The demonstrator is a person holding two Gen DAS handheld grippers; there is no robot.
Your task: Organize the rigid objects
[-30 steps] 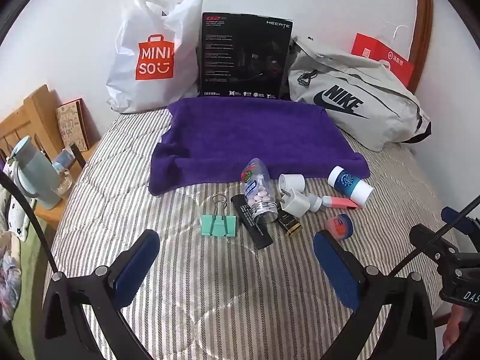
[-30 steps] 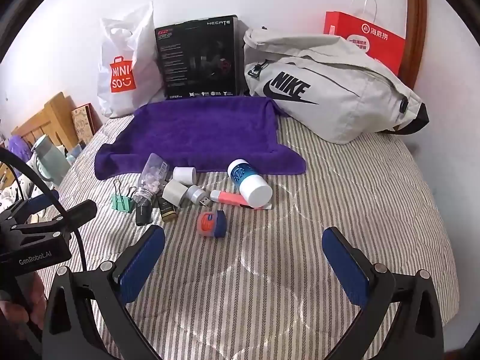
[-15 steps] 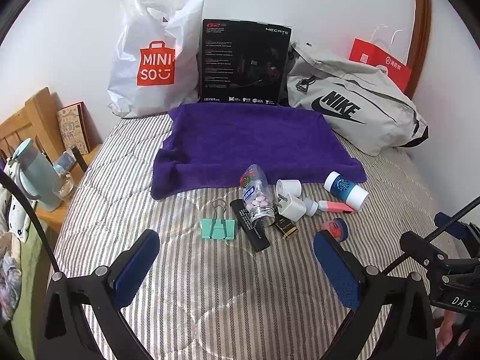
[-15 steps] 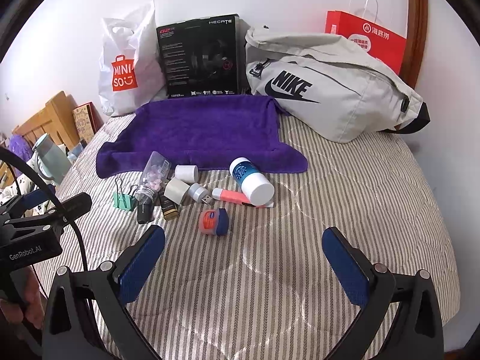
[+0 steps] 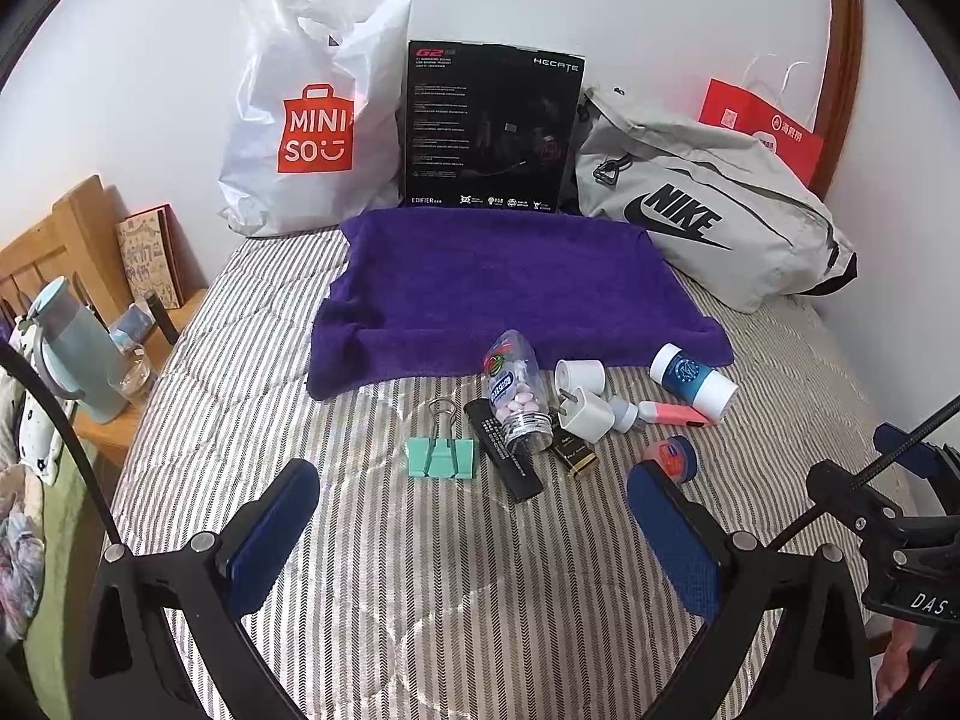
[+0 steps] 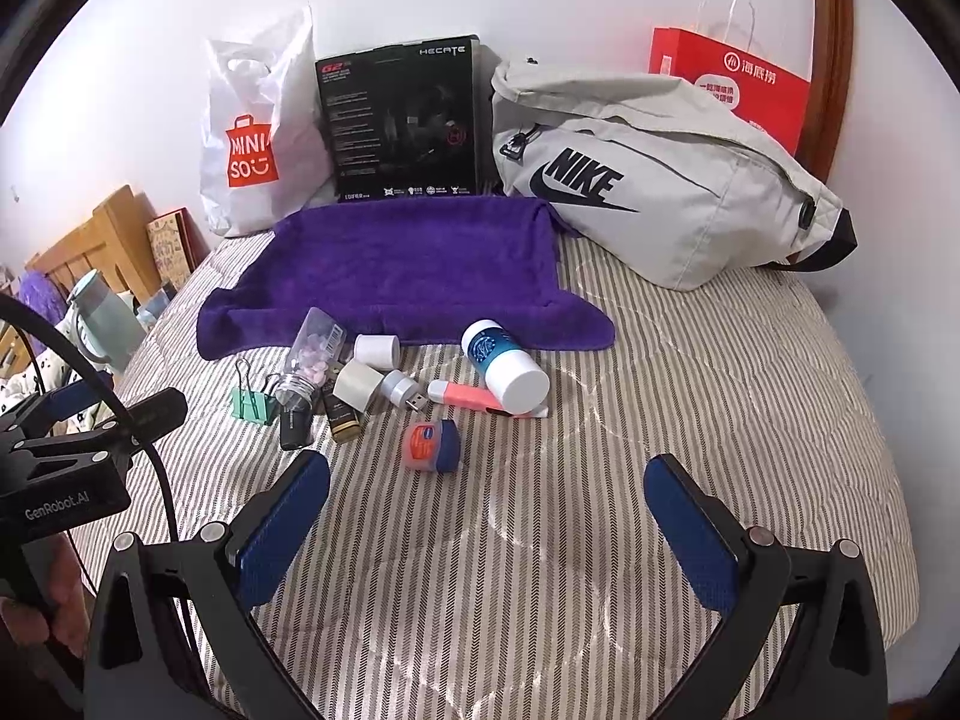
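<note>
Left wrist view, binder clip (image 5: 441, 457) lying ahead between wide jaws, untouched

striped bed (image 5: 420, 588), purple towel (image 5: 504, 282), small items

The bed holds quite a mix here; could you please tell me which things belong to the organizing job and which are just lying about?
Job items:
- green binder clip
- pill bottle
- white charger plug
- blue-and-white bottle
- small Vaseline jar
- purple towel, the likely sorting spot

Just lying about:
- Miniso bag
- black Hecate box
- Nike bag
- red paper bag
</note>
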